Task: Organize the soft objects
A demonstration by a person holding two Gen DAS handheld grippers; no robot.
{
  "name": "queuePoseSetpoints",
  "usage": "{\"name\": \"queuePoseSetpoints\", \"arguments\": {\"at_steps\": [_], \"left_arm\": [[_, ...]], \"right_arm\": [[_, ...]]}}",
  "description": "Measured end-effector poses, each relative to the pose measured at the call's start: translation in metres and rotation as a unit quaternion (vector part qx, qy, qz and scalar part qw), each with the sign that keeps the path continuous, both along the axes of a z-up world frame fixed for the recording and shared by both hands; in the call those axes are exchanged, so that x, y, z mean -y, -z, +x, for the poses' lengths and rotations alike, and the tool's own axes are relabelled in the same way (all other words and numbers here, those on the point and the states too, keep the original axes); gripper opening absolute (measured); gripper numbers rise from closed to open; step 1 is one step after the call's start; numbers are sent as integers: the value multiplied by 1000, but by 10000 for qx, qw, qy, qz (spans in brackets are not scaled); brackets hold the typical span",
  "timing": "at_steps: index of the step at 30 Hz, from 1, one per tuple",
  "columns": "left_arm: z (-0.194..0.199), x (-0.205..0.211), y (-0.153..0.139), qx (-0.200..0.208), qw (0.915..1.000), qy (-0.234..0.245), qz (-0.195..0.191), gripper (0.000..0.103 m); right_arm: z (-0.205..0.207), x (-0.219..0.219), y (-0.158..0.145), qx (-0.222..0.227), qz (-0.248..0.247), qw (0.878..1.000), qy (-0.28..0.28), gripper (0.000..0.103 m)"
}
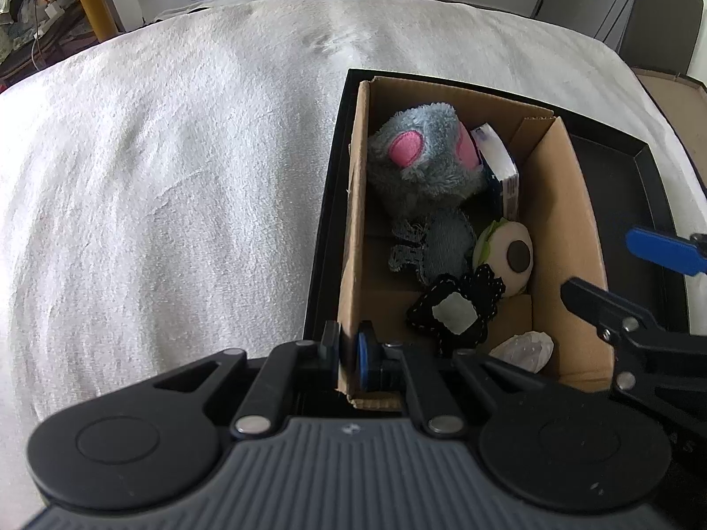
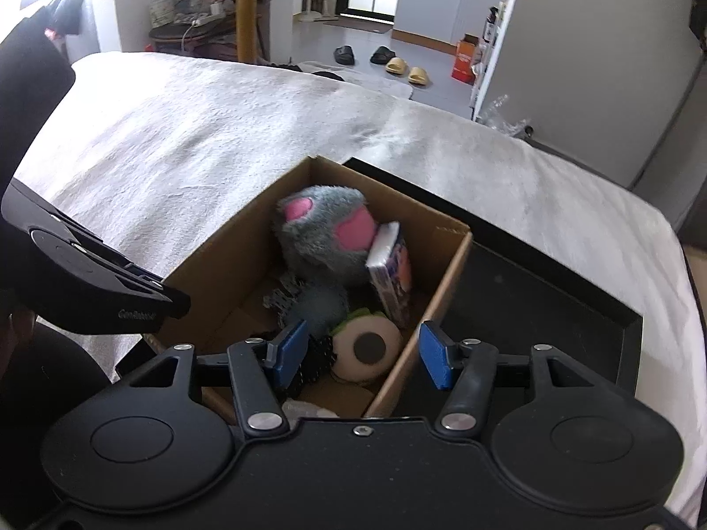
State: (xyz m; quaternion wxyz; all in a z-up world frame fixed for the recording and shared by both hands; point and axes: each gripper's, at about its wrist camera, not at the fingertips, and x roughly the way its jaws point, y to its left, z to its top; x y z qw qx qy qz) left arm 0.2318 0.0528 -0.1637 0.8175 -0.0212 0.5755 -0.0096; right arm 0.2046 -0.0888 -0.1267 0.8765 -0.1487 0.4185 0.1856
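Cardboard box [image 1: 570,203], in black tray [image 1: 618,163] on white blanket [image 1: 154,154]: your left claw [image 1: 349,355] is pinched on its near-left wall; your right claw [image 2: 360,355] hangs spread above its near-right wall. The long axis runs away from both claws. Contents: grey plush [image 2: 322,238] at the far end, likely light and squashy, so grip its body; round cushion [image 2: 366,349] lies between your right fingers.

Both tools are matte black plastic. The left gripper [image 1: 349,355] has a ribbed grey centre panel, round side discs, silver pivot screws and blue pads on its fingers [image 1: 365,353]. The right gripper [image 2: 362,355] is all black, with blue rectangular finger pads and silver screws.
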Motion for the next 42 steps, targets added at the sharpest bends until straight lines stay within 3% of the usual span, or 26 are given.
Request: {"name": "queuePoseSetpoints", "arguments": {"at_steps": [6, 12, 15, 17, 18, 22, 25, 32, 42], "left_arm": [[0, 4, -2, -53, 9999, 67, 111, 8], [-3, 12, -10, -33, 9991, 69, 420, 15], [-6, 16, -17, 49, 9986, 63, 531, 25], [-9, 18, -25, 193, 9983, 19, 550, 45], [-10, 20, -29, 261, 9982, -9, 548, 49], [-17, 29, -48, 637, 9970, -77, 430, 63], [-21, 40, -55, 780, 9964, -70, 336, 70], [-31, 66, -57, 754, 9969, 214, 96, 72], [-44, 81, -75, 738, 9966, 353, 74, 72]], "right_arm": [[-4, 14, 5, -93, 36, 9996, 254, 68], [-11, 42, 5, -143, 270, 9970, 717, 81], [-16, 57, 2, -127, 436, 9947, 923, 92], [-17, 65, 0, -109, 533, 9933, 1018, 102], [-18, 69, -1, -109, 564, 9926, 1073, 103], [-16, 84, 3, -281, 601, 9878, 1408, 103], [-18, 100, 6, -441, 896, 9818, 1616, 103], [-33, 137, 7, -521, 1615, 9671, 1895, 103], [-55, 173, 1, -317, 1808, 9590, 2158, 103]]}}
